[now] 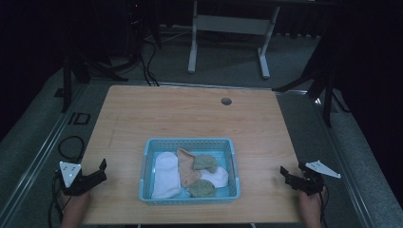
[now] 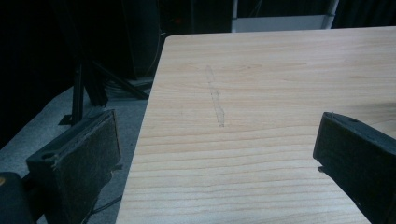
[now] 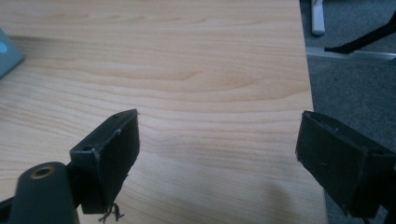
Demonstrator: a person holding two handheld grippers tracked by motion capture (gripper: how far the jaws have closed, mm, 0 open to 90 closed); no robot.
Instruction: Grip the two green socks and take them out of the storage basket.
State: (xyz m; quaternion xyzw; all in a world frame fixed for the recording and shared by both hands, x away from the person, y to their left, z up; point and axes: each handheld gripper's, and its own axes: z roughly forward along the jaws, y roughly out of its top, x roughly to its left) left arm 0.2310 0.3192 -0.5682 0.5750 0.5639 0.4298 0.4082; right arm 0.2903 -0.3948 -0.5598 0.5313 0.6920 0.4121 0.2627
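Socks in the blue basket (image 1: pixel 148 166), near-centre of the wooden table (image 1: pixel 190 114), toward the person's edge. Left gripper (image 1: pixel 97 173) at the table's near-left corner, jaws spread wide, holding nothing, touching nothing; in the left gripper view (image 2: pixel 215 154) the two black pads frame bare wood, one pad hanging over the table's left edge above grey floor (image 2: pixel 56 116). Right gripper (image 1: pixel 289 175) at the near-right edge, jaws also wide apart and empty; right gripper view (image 3: pixel 217 154) shows bare wood between the pads, the far pad past the table edge, a sliver of the basket at the upper left. Both grippers well apart from the basket, one each side.

Counts: one basket. Inside, one white sock (image 1: pixel 165 175) along the left, one peach sock (image 1: pixel 187 168) beside it, two olive-green socks (image 1: pixel 205 162) on the right side, one nearer the back and one at the front, with a second white piece (image 1: pixel 219 176) between them. Whether that is a sock or part of another, can't tell.

One round grommet hole (image 1: pixel 226 101) near the table's far edge. White desk frame (image 1: pixel 228 28) on the floor behind, dark stands at either side.
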